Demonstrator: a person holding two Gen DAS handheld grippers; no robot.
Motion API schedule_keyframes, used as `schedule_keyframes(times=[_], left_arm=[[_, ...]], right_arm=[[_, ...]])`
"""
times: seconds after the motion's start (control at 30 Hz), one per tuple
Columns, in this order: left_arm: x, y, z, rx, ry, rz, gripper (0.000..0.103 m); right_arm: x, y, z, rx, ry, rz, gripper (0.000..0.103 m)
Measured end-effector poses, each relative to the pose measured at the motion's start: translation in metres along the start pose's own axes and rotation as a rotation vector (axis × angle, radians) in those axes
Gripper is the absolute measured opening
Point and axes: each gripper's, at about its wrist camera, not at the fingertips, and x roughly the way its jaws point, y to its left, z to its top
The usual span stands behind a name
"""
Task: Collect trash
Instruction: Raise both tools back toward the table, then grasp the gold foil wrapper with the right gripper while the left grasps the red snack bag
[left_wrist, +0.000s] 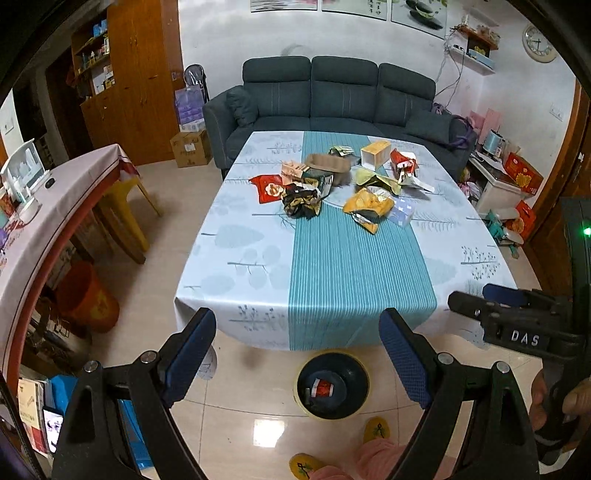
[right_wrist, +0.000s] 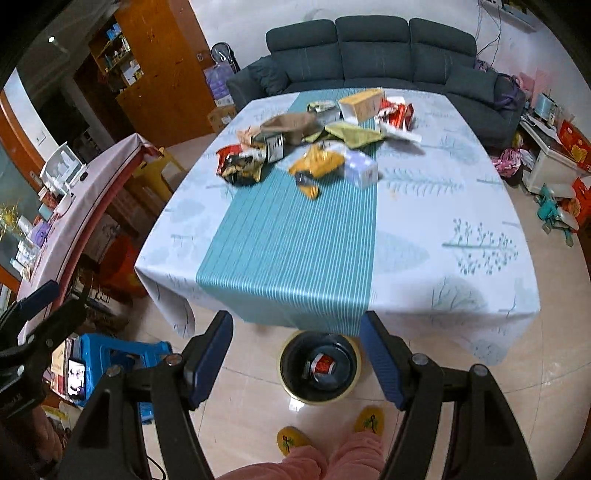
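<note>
Trash pile (left_wrist: 343, 181) lies on the desk's (left_wrist: 258, 280) far half, toward the sofa (left_wrist: 332, 96), well apart from both grippers. Left gripper (left_wrist: 297, 354) and right gripper (right_wrist: 295, 358) hang over the bin (right_wrist: 319, 369) at the desk's near edge, jaws apart, empty.

sofa (left_wrist: 338, 99) behind table | wood cabinet (left_wrist: 129, 81) left | wall clock (left_wrist: 539, 43)

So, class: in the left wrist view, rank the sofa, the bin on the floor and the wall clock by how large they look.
1. sofa
2. bin, though nearness to the camera enlarges it
3. wall clock
</note>
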Motion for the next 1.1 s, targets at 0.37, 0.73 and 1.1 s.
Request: schedule_keyframes(times=[0.37,0.73,1.1], left_arm=[[0.043,0.008,0.035,-0.031,0.041,0.027,0.088],[0.126,-0.007,0.097,-0.127,0.117,0.098,0.088],[0.166,0.023,0.141,-0.273,0.116,0.136,0.088]], right_arm=[[0.025,-0.007,0.060,-0.026,-0.024,-0.007,0.071],[0.104,-0.031,0.150,-0.162,0.053,0.095,0.058],[0.181,-0.021,0.198,-0.275,0.171,0.144,0.058]])
